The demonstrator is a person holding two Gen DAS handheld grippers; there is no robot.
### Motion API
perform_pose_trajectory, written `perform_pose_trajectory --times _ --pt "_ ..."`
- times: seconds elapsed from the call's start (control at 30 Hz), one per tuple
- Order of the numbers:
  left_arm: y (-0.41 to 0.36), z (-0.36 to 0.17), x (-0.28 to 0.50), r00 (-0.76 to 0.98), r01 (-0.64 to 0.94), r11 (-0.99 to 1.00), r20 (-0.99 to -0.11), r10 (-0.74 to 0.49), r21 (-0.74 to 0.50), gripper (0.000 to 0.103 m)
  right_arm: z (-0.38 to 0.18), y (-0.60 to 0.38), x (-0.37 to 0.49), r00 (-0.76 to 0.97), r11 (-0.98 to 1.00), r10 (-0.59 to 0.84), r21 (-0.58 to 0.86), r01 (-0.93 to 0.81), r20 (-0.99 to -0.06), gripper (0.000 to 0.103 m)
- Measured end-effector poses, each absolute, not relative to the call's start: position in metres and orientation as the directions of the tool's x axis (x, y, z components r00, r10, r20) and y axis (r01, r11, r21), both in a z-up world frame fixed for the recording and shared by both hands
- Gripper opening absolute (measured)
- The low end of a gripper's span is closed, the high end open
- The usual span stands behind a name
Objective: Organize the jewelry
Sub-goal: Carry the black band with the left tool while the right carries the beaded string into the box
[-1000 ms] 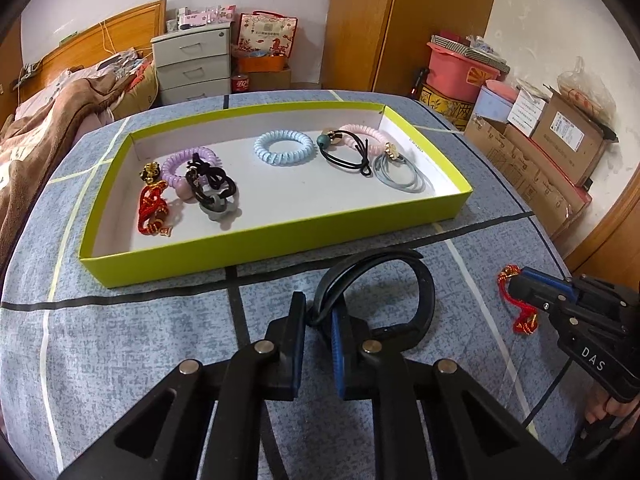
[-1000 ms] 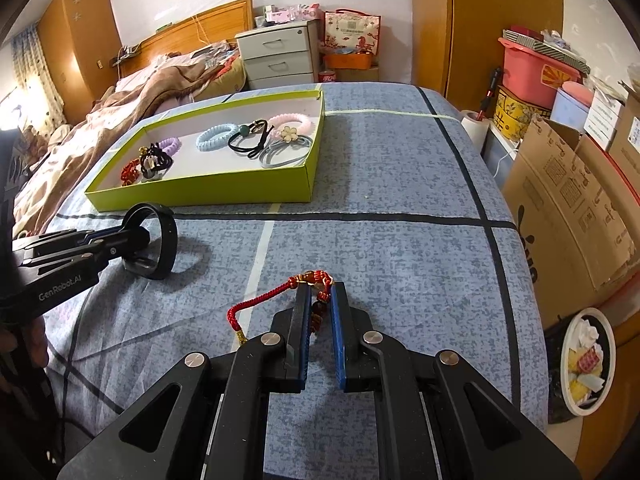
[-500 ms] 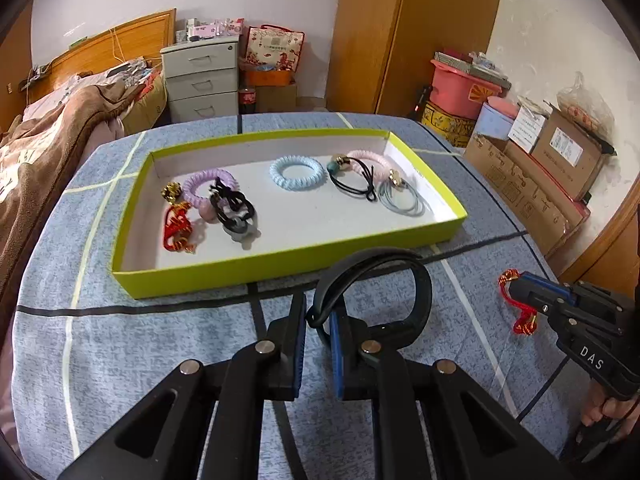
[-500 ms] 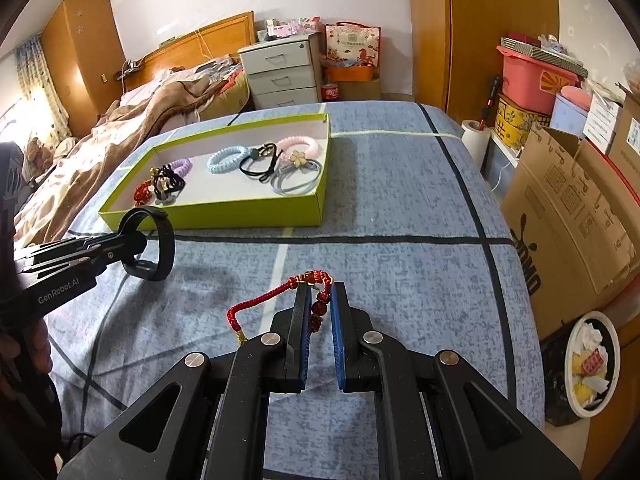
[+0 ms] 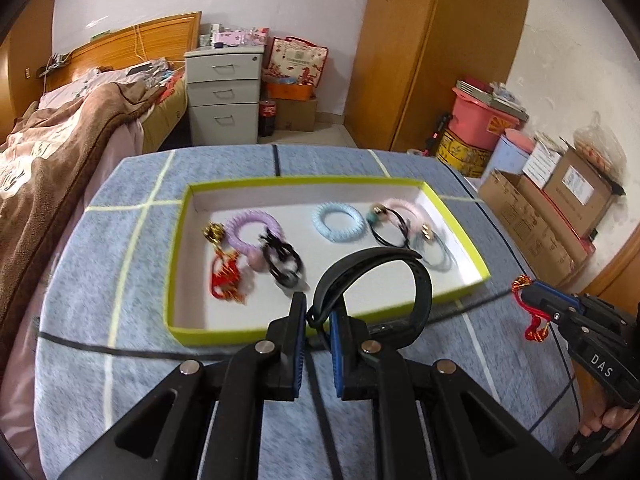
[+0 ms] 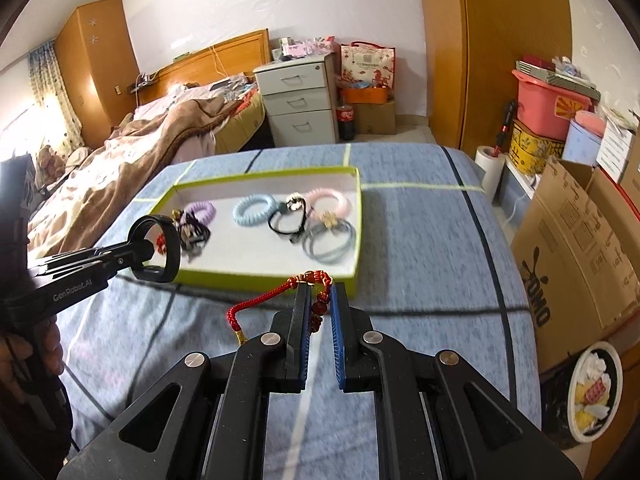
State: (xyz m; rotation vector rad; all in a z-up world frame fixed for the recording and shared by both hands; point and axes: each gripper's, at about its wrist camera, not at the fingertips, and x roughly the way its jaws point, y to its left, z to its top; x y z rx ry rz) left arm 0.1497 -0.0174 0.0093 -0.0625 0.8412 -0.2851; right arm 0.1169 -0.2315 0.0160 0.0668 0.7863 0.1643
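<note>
My left gripper (image 5: 318,312) is shut on a black wristband (image 5: 416,280), a closed loop held above the near edge of a lime-green tray (image 5: 176,280). It also shows in the right wrist view (image 6: 140,254), holding the band (image 6: 170,248). My right gripper (image 6: 320,296) is shut on a red cord bracelet (image 6: 260,300) with beads, just short of the tray's near wall (image 6: 256,280). In the left wrist view it (image 5: 520,292) hangs the bracelet (image 5: 534,324) right of the tray. Several hair ties lie in the tray.
The tray sits on a blue checked cloth (image 5: 80,280) over the table. A bed (image 6: 120,152) lies far left, a grey drawer unit (image 5: 222,96) behind, cardboard boxes (image 6: 572,240) at the right edge, and a round bin (image 6: 592,392) on the floor.
Both grippers have risen and moved toward the tray, each still holding its item. The wristband now overlaps the tray's near edge in the left wrist view.
</note>
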Motion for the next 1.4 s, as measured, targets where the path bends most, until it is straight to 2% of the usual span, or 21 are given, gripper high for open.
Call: perform_pose_trajectory --times 0.77,1.4 --pt "-0.003 -0.021 0.204 0.572 0.153 0.974 -0.789 -0.225 -0.167 0.012 -0.012 -0.211 0.203 0.616 0.986 0.156 0.082 -0.146 -0.772 0.01" --pt "-0.004 -0.029 0.205 0.563 0.13 0.979 -0.801 -0.202 -0.156 0.012 -0.03 -0.211 0.21 0.582 0.99 0.118 0.047 -0.136 -0.805 0.01"
